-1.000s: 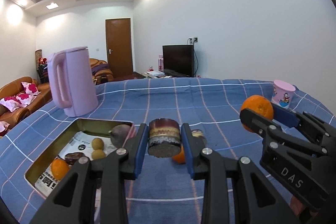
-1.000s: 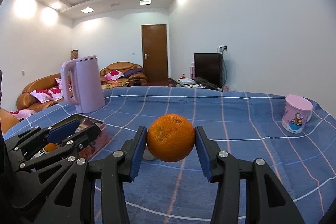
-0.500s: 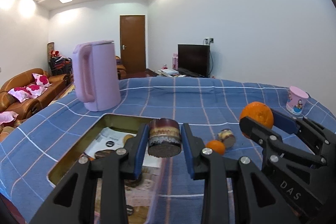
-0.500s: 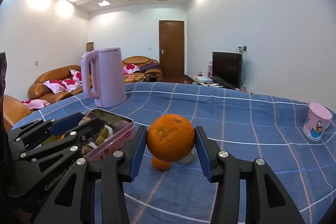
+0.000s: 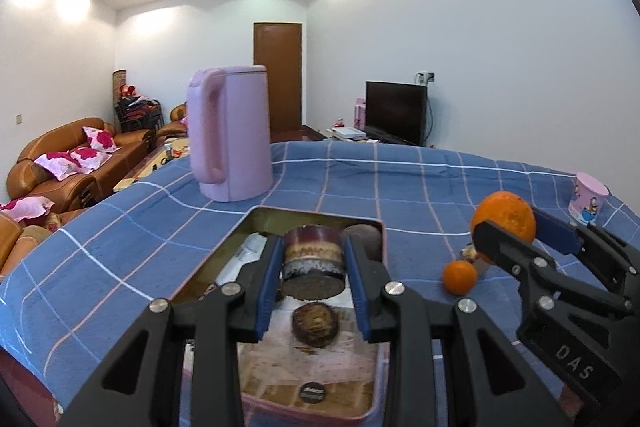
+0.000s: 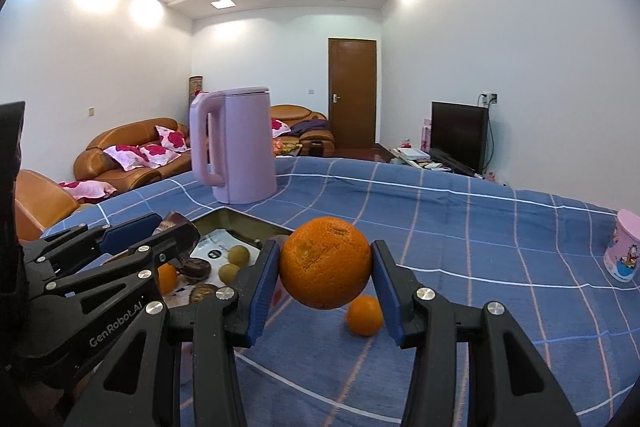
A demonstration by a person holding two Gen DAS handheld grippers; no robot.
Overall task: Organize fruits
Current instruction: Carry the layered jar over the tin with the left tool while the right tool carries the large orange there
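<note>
Your left gripper (image 5: 313,269): fingers clamped on a dark round fruit slice (image 5: 313,263), held above the tray (image 5: 244,231) at 6 o'clock. Kettle (image 5: 230,143): at 11 o'clock on the checked tabletop (image 5: 400,187). Your right gripper (image 6: 325,275): fingers closed on a large orange (image 6: 325,263). Small orange (image 6: 364,315): on the cloth just below it. Cup (image 6: 624,251): at 3 o'clock.

Big orange (image 6: 325,262) is bright orange w/ bumpy skin. Small orange (image 6: 364,315) is orange too. Round cake (image 5: 314,262) is dark purple-brown w/ a tan band. Gripper pads (image 6: 265,290) are blue, arms black. Cloth (image 6: 460,227) is blue w/ white & pink lines. Kettle (image 5: 229,133) is light purple. Cup (image 6: 624,251) is pink w/ a cartoon pic. Tray (image 5: 256,218) is gold inside.
</note>
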